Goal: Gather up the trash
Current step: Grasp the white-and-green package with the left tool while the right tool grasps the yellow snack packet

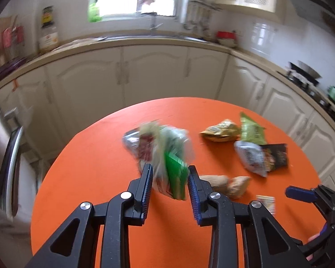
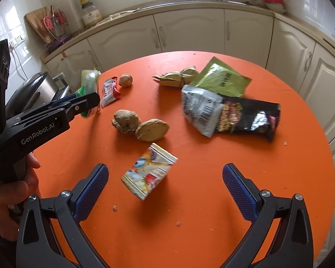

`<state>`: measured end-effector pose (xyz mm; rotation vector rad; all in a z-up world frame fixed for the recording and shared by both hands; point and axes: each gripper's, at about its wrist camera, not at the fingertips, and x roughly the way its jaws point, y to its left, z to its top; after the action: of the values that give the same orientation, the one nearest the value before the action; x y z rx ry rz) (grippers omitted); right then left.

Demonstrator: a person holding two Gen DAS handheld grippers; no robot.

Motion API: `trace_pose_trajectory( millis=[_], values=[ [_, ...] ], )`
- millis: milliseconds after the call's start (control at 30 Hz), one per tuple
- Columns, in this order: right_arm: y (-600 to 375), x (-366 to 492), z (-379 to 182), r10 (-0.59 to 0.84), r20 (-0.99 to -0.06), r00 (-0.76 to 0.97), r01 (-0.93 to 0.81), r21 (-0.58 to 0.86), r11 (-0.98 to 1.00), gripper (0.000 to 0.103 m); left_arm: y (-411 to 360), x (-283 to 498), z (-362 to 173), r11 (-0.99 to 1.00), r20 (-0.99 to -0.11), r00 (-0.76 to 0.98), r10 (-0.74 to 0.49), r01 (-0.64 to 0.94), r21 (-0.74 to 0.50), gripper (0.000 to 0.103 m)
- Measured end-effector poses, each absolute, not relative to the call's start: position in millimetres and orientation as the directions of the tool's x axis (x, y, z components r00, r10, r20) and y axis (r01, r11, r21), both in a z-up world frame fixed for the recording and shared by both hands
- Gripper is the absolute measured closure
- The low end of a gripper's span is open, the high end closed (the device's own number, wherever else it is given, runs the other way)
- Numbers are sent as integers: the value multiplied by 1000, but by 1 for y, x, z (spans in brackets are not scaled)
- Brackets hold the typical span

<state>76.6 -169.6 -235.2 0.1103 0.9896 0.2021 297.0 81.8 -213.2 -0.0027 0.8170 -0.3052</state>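
Observation:
My left gripper [image 1: 169, 167] is shut on a green and white wrapper [image 1: 175, 176], which stands upright between its blue pads above the orange round table [image 1: 100, 178]. From the right wrist view the same gripper [image 2: 93, 98] holds that wrapper [image 2: 89, 82] at the table's left edge. My right gripper [image 2: 165, 167] is open and hovers over a small crumpled sachet [image 2: 149, 174] that lies between and just beyond its fingers, untouched. A red and white bar wrapper [image 2: 110, 91] lies beside the left gripper.
Two ginger pieces [image 2: 140, 126] and a small knob [image 2: 125, 80] lie mid-table. A silver bag [image 2: 201, 109], black snack bag [image 2: 250, 117], green packet [image 2: 223, 80] and tan wrapper [image 2: 176, 76] lie at the far right. A steel bin [image 2: 33, 89] stands left of the table; cabinets [image 2: 189, 31] stand behind.

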Motion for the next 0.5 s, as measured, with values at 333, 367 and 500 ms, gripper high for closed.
trace_pose_trajectory(
  millis=[333, 367, 500],
  values=[
    [-154, 82, -246, 163, -823, 544, -131, 108, 985, 30, 95, 343, -231, 961, -733, 629, -258, 244, -129, 77],
    [-157, 82, -246, 166, -822, 545, -128, 114, 985, 36, 93, 334, -229, 959, -729, 638, -250, 265, -98, 76],
    [-164, 81, -245, 179, -823, 539, -137, 124, 983, 44, 67, 323, -229, 935, -706, 665, -243, 355, 12, 50]
  ],
)
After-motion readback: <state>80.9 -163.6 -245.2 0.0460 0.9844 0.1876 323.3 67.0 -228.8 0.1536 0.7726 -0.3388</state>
